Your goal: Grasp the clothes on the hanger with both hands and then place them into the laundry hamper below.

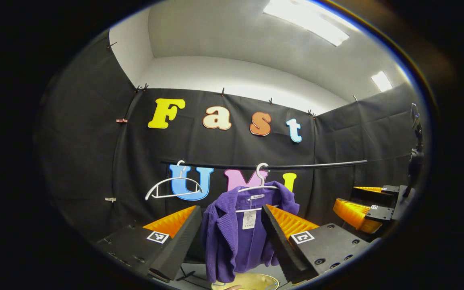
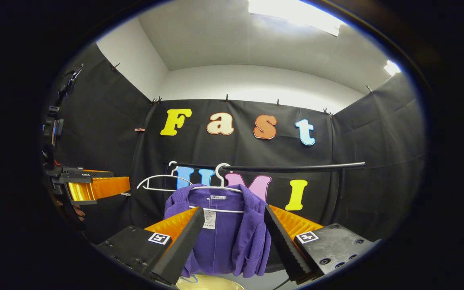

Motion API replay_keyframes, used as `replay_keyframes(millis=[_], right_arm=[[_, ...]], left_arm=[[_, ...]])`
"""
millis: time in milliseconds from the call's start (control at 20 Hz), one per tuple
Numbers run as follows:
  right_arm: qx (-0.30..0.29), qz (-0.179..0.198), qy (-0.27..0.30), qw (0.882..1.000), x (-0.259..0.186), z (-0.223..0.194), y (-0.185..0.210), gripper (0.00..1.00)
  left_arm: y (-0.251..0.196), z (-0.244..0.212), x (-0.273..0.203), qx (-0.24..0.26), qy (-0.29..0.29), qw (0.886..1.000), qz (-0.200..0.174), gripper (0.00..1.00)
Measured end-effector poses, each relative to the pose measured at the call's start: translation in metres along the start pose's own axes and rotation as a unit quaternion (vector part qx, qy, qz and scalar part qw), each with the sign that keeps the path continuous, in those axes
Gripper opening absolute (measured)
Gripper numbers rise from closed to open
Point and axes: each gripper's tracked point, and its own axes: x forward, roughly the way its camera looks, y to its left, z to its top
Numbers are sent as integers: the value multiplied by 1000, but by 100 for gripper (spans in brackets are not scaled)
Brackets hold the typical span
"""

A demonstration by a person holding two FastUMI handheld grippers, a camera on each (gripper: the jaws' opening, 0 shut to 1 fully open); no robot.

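Black booth wall behind, purple jacket [image 1: 232,237] on white hanger [image 1: 256,188] on rail [image 1: 296,165], yellow hamper [image 1: 252,282] right below. Both claws wide open w/ nothing held: left gripper [image 1: 232,223], right gripper [image 2: 234,221], jacket seen between fingers, not touched yet. Could snag on hanger & pull it off rail if grabbed too high, or drop outside hamper if only thin edge pinched.

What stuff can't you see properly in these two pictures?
- Hamper: left gripper view, cut off by the bottom edge; just its yellowish rim shows.
- Tag on the purple jacket: its print is too small to read.
- Jacket's sides: in the right gripper view, the right claw has fingers covering the jacket's edges.
- Left claw: open around the jacket, but whether it touches the cloth can't be told.
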Motion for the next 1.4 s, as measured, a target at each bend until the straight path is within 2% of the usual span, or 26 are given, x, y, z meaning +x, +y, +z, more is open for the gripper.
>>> replay_keyframes(millis=[200,550,750,1000,1250,1400], right_arm=[[-3,-14,6,1000,-2,-1,9,97],[-2,-67,23,998,-12,-13,28,97],[3,-78,38,996,-18,-25,47,97],[-7,-87,52,995,-8,-43,46,97],[0,-79,58,995,34,-73,26,97],[-1,-64,69,996,74,-101,5,97]], left_arm=[[9,-4,-3,-2,9,1000,-13,94],[31,-16,-3,-19,32,998,-60,94],[37,-26,-3,-35,45,995,-84,94],[30,-41,8,-37,58,992,-105,94],[12,-74,35,-30,76,992,-99,94],[1,-94,61,-28,81,994,-72,94]])
